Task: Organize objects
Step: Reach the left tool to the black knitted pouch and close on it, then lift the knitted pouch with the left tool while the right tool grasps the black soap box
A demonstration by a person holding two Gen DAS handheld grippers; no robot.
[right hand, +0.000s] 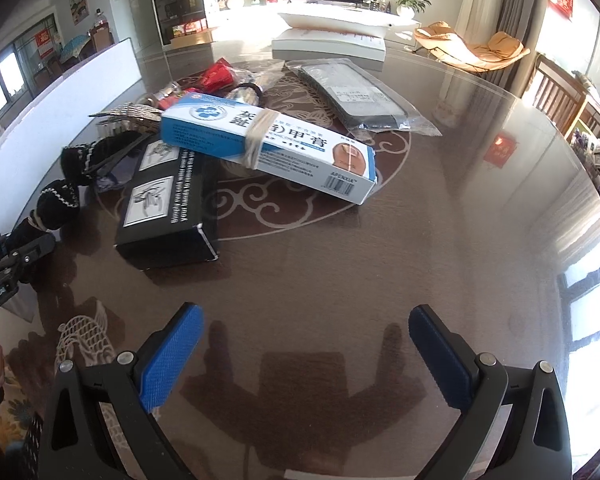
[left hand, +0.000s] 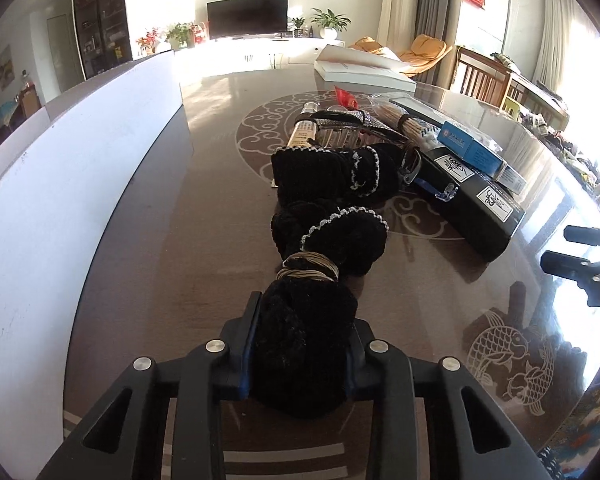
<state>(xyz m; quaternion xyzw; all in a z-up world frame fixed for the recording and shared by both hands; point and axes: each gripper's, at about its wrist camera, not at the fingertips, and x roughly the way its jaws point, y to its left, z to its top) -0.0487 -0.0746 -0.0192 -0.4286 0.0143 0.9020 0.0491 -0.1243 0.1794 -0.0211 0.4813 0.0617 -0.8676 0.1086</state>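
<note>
Left wrist view. The left gripper [left hand: 302,344] is clamped on the near end of a black fuzzy knitted bundle [left hand: 324,236] with silver-white trim, both blue-edged pads pressing into the fabric. A band of tan elastic cord [left hand: 310,270] is wound round the bundle just beyond the fingertips. The bundle runs from the 6 o'clock foreground toward 12 o'clock across the glossy brown glass-topped table [left hand: 220,220] with its pale scroll pattern. At 2 o'clock from the bundle lies a long black carton [left hand: 476,204] with white labels, and a blue-and-white box [left hand: 472,148] rests on top of it. Beyond the bundle's far end sit a rhinestone-covered clip [left hand: 340,124] and a cylindrical tube [left hand: 302,136]; the small items behind them are crowded and cannot be told apart with confidence. A white upright panel [left hand: 80,168] borders the table at 9 o'clock. The right gripper [left hand: 584,264] shows at the 3 o'clock edge.

Right wrist view. The right gripper [right hand: 306,332] stands wide apart with nothing between its blue pads [right hand: 172,356], over bare tabletop. The black carton [right hand: 168,208] lies at 11 o'clock, the blue-and-white box [right hand: 268,148] tilted across its far end and bound with a rubber band [right hand: 260,136]. A grey flat pack in a clear plastic bag [right hand: 356,96] lies at 12 o'clock, with a white flat box [right hand: 328,46] beyond it. The black bundle [right hand: 60,196] and the left gripper [right hand: 16,252] holding it appear at 9 o'clock.
</note>
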